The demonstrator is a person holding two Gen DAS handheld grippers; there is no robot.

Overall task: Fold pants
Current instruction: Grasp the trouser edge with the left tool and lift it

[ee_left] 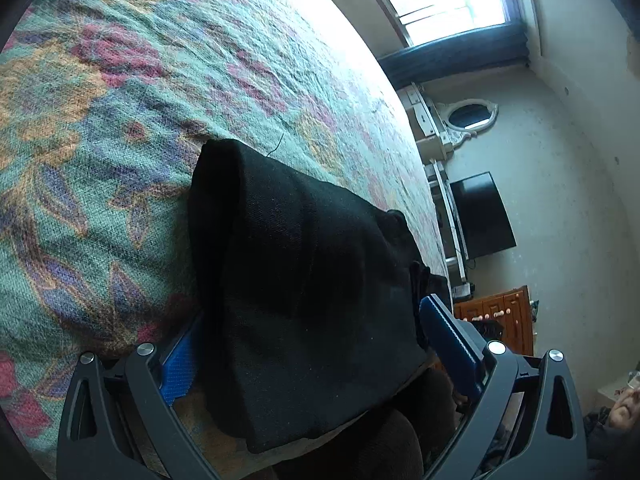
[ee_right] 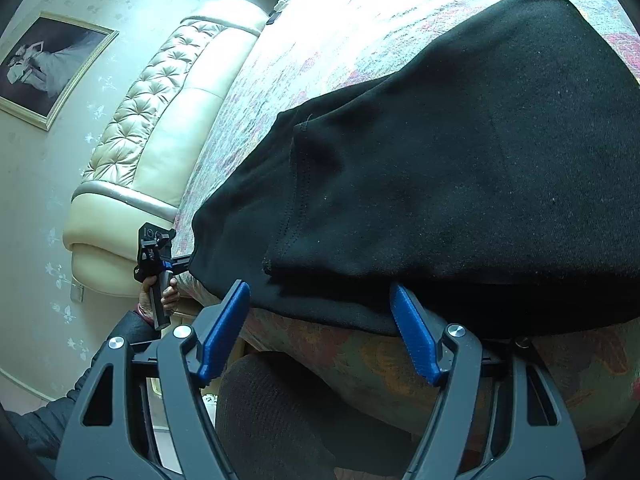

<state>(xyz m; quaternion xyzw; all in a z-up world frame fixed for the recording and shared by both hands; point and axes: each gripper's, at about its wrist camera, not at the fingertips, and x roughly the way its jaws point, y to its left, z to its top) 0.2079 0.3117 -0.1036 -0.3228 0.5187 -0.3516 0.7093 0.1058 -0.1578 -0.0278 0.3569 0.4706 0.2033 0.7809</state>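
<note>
Left wrist view shows the black pants (ee_left: 304, 280) folded into a thick bundle at the near edge of the bed (ee_left: 120, 120), its near end overhanging. The left gripper (ee_left: 304, 344) stands open astride it, pads not pressing. The right gripper (ee_right: 320, 332) is also open, empty, just beside the hem. Risk: the overhanging end could slide off, or a nudge could undo the layers. The cloth looks soft, heavy and lint-flecked.

light: daylight from window (ee_left: 448, 4) at 1 o'clock | glare: bedspread (ee_left: 120, 128) washed out | pants (ee_right: 440, 168) featureless black | edges: fisheye-bent, dark
</note>
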